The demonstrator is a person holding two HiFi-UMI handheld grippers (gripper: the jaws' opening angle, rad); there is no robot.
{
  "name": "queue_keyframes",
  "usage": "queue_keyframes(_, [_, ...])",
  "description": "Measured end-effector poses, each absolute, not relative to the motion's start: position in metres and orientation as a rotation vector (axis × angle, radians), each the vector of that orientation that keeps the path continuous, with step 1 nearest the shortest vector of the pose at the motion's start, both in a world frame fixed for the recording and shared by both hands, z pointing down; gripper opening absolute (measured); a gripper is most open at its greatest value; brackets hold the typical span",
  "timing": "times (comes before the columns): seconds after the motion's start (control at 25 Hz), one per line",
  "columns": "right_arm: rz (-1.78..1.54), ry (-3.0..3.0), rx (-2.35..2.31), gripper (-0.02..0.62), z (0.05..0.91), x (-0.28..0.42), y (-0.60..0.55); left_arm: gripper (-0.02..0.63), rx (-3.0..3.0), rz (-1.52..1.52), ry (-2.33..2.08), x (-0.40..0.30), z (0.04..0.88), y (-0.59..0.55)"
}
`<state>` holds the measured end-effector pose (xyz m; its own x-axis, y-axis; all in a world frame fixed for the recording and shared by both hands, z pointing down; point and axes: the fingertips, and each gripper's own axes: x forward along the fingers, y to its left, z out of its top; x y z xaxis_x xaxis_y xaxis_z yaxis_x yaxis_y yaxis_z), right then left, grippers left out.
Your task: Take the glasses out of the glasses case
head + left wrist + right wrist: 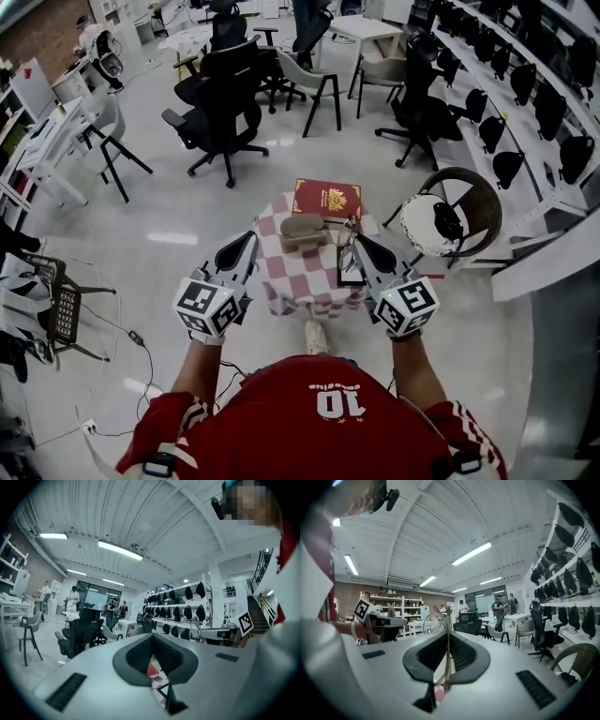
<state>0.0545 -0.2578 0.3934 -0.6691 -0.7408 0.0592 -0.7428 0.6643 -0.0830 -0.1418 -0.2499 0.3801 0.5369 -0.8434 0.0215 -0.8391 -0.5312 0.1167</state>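
The right tool [358,242] was clamped on the thin glasses [447,644], just beside the glasses case [305,231] on the desk [291,281]. The left tool [249,240] was closed on nothing. It seemed best to lift slowly and squeeze softly, so the glasses would not bend.

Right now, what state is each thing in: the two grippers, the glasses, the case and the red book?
Left gripper: shut, nothing held.
Right gripper: shut on the glasses.
Glasses: outside the case, pinched by a thin arm.
Glasses case: lying on the table, looks open, not certain.
Red book: closed, lying flat.
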Motion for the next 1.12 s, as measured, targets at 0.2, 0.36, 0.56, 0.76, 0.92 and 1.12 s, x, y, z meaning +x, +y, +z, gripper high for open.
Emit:
queue_keyframes(0.2, [0.084,-2.897,1.314,0.031,0.362,0.061,-0.223,0.008,2.707,-0.104,-1.408,-0.131,0.361,-0.238])
queue_keyframes(0.36, [0.069,-2.880,1.393,0.031,0.353,0.071,-0.202,0.008,2.726,-0.129,-1.376,-0.125,0.352,-0.227])
queue_keyframes(0.56, [0.119,-2.851,1.542,0.031,0.351,0.089,-0.187,0.008,2.734,-0.138,-1.357,-0.122,0.349,-0.212])
queue_keyframes(0.76, [0.121,-2.830,1.633,0.031,0.348,0.097,-0.176,0.008,2.726,-0.164,-1.379,-0.129,0.346,-0.203])
queue_keyframes(0.92, [0.103,-2.808,1.678,0.031,0.348,0.098,-0.172,0.008,2.717,-0.177,-1.399,-0.138,0.344,-0.198])
queue_keyframes(1.12, [0.085,-2.753,1.748,0.031,0.352,0.101,-0.171,0.008,2.665,-0.201,-1.458,-0.154,0.343,-0.194])
